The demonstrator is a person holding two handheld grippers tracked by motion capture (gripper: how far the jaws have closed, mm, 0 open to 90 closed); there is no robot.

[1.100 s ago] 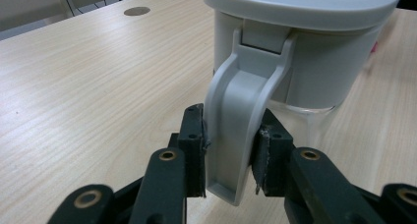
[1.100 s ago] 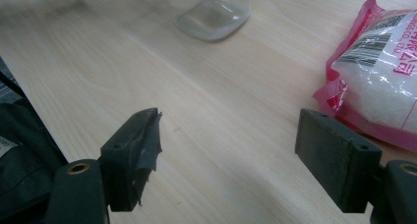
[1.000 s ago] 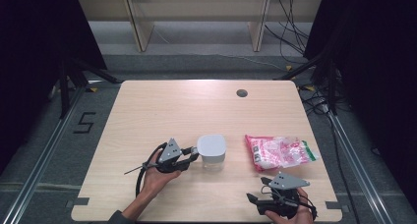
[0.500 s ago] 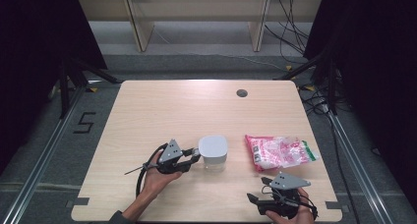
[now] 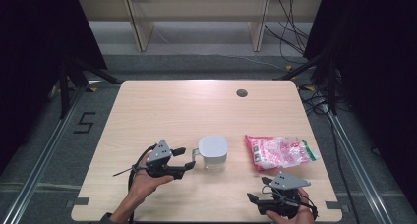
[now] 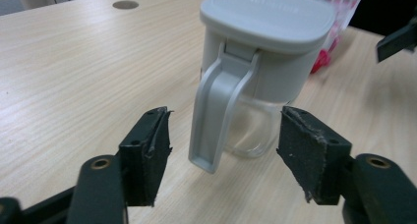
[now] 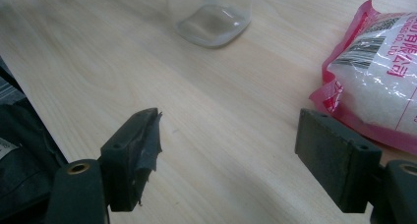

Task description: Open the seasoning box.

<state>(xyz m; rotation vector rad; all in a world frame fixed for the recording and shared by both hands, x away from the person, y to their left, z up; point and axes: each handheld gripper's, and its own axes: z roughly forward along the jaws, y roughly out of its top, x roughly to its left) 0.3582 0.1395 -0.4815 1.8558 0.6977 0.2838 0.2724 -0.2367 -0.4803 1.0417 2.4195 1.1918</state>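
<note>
Since a second ago, my left gripper [image 5: 188, 157] has backed a little away from the jug [image 5: 213, 152], and its jaws have just been opening; they now stand wide with the jug's grey handle [image 6: 219, 113] between them, touched by neither pad. I see the jug upright on the table [image 5: 196, 106], near the front edge and left of the pink bag [image 5: 278, 152]. From above, its grey lid [image 5: 213, 146] hides most of the clear body. My right gripper [image 5: 258, 200] rests at the front right of the table, jaws open on nothing. In the right gripper view I see the jug cut off at the top edge, the bag at the right edge, its print too blurred to read.
</note>
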